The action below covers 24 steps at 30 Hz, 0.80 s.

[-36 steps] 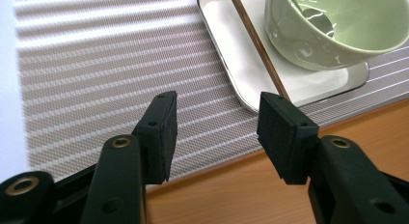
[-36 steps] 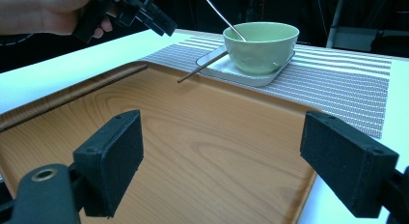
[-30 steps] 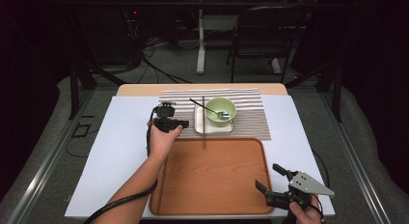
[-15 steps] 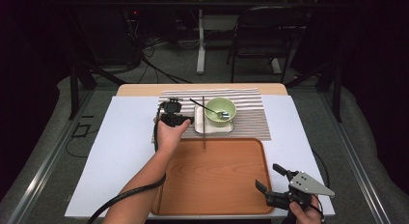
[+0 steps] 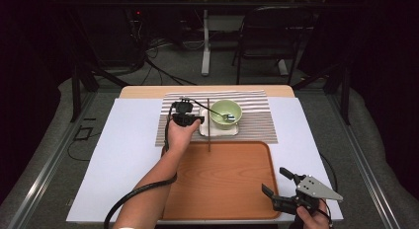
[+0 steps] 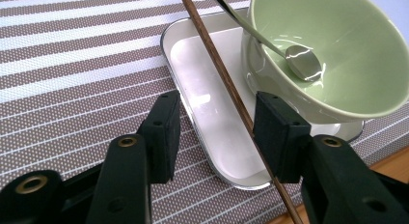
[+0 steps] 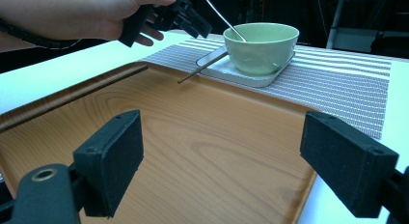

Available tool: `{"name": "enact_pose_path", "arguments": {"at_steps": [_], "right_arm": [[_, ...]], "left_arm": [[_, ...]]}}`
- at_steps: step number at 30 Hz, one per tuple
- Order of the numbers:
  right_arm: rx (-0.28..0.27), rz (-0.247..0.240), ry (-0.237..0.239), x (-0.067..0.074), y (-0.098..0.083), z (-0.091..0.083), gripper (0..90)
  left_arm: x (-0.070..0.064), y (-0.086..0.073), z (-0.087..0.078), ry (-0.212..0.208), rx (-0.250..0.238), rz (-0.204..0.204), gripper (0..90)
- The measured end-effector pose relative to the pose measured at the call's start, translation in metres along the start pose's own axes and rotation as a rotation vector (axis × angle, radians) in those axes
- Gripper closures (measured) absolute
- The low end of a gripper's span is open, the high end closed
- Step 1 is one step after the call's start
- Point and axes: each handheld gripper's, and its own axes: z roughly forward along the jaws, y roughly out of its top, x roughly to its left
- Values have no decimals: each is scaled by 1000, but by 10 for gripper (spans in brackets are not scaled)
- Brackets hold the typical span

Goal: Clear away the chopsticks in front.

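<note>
On the striped placemat, a white tray carrying a green bowl with spoon is found. A chopstick is straddled, ungripped, by the left gripper, jaws lately narrowing. Over the wooden tray, the right gripper is held wide, empty.

1 bowl, 1 spoon, 1 chopstick, 1 tray.

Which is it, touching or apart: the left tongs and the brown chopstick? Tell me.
Cannot tell. In the left gripper view the chopstick runs between the left tongs, tight along the right-hand pad, with no gap or contact plainly visible.
</note>
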Motion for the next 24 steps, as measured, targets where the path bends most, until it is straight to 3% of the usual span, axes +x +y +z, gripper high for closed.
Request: {"name": "enact_pose_path", "arguments": {"at_steps": [3, 5, 10, 15, 24], "right_arm": [[-1, 0, 0, 0, 0, 0, 146], [-1, 0, 0, 0, 0, 0, 146], [-1, -1, 1, 0, 0, 0, 146], [-1, -2, 1, 0, 0, 0, 146], [-2, -2, 2, 0, 0, 0, 146]], "left_arm": [[-1, 0, 3, 6, 13, 1, 531], [-2, 0, 6, -2, 10, 12, 592], [-4, 2, 13, -47, 1, 15, 682], [-6, 3, 19, -42, 11, 24, 736], [-5, 3, 29, -64, 16, -23, 799]]}}
